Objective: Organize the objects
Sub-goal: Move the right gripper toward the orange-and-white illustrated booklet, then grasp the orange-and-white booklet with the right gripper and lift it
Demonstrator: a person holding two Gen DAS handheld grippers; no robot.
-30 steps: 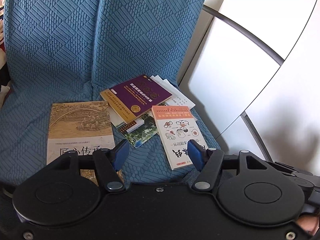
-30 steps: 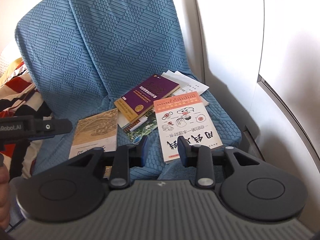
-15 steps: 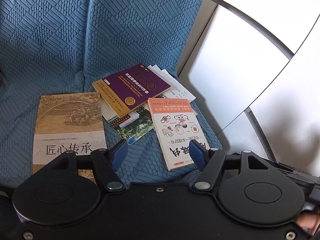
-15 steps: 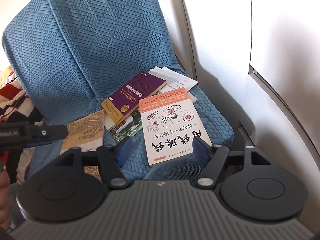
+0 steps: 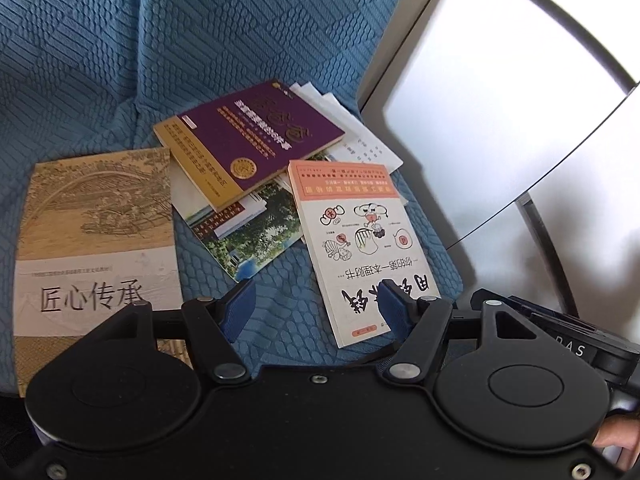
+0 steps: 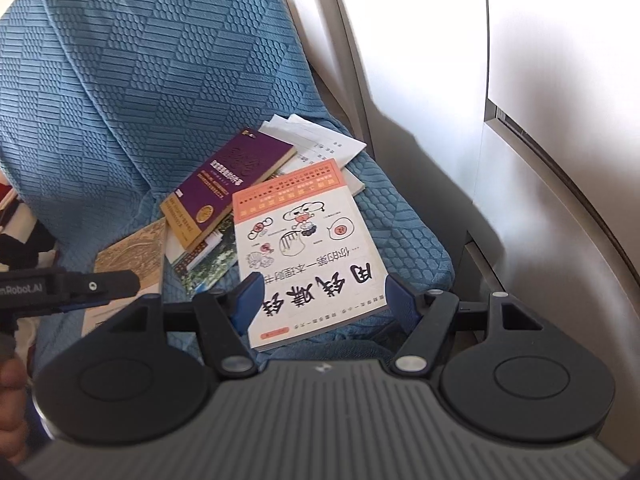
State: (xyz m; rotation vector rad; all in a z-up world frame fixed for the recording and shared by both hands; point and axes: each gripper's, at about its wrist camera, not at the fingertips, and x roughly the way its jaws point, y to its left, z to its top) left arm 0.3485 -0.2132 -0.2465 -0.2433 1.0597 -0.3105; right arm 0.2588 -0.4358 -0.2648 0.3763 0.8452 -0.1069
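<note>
A blue-covered seat (image 5: 120, 60) bears everything: a tan book (image 5: 96, 232) at the left, a purple book (image 5: 256, 140) atop a landscape booklet (image 5: 256, 240) and white papers (image 5: 360, 140) at the far middle, and a cartoon-cover book (image 6: 308, 256) at the near right. The left gripper (image 5: 316, 308) stands open over bare fabric. The right gripper (image 6: 324, 300), its jaws having just been opening, straddles the cartoon-cover book's near edge, not pressing it.

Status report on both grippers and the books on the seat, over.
Left gripper open, empty. Right gripper open, jaws just widened, framing the white cartoon book, not gripping. Purple book stacked behind; nothing blocking.
</note>
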